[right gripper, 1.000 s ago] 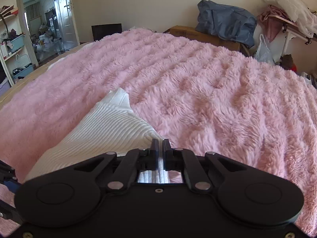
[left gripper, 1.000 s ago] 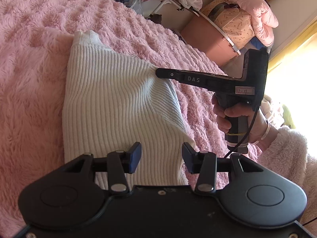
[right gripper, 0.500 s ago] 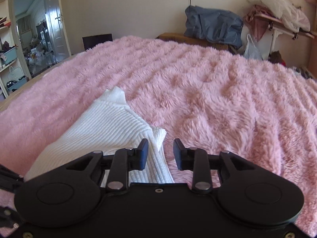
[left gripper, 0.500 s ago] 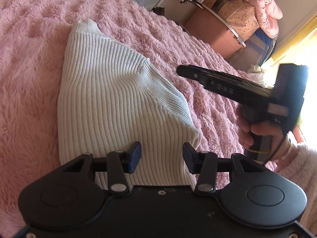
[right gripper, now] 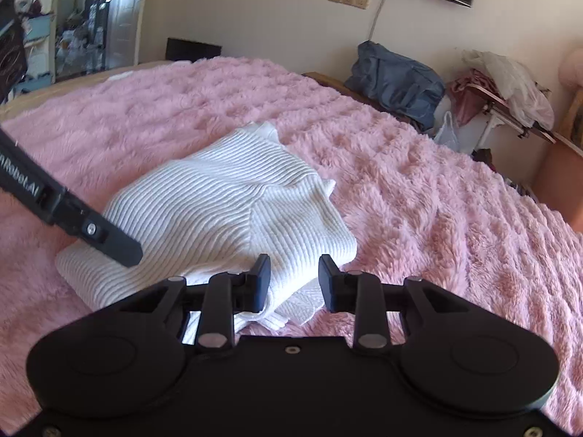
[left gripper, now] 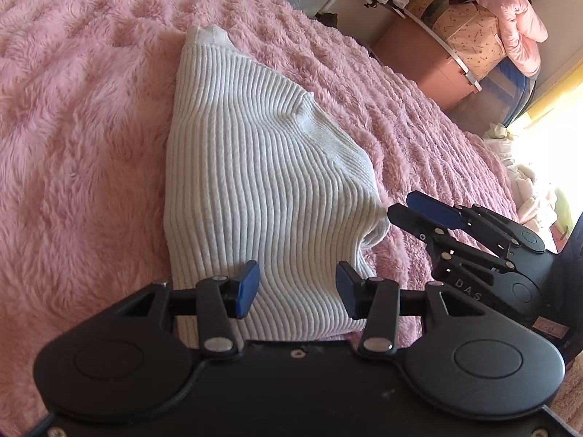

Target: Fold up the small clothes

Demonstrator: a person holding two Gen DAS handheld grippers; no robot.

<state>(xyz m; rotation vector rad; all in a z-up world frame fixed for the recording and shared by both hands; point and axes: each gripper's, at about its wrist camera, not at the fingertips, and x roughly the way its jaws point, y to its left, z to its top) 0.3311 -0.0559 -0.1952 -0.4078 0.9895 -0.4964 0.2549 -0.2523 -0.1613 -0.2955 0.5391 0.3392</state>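
We are looking across the bed (left gripper: 91, 145), its pink fluffy blanket (right gripper: 419, 189) covering everything we see of it. Going from the left, we are holding the left tool (left gripper: 297, 287) low over the near end of the white ribbed sweater (left gripper: 255, 167); its blue-padded fingers are standing spread, with nothing pinched, and ribbed knit is showing in the gap beneath them. The sweater is lying folded on the blanket, away from the bed's far edge, its narrow ribbed end pointing toward that edge and a loose flap sticking out at its right side. Moving right, we are bringing the right tool (left gripper: 404, 215) in just beside that flap; its fingers are parted too, gripping nothing. In the right wrist view, the right tool (right gripper: 294, 282) is hovering above the sweater's (right gripper: 226, 204) near corner, the layered edges lying under its gap, while the left tool's finger (right gripper: 109, 240) is reaching in over the knit from the left. Beyond the bed's right edge, clothes and a box are piling up.
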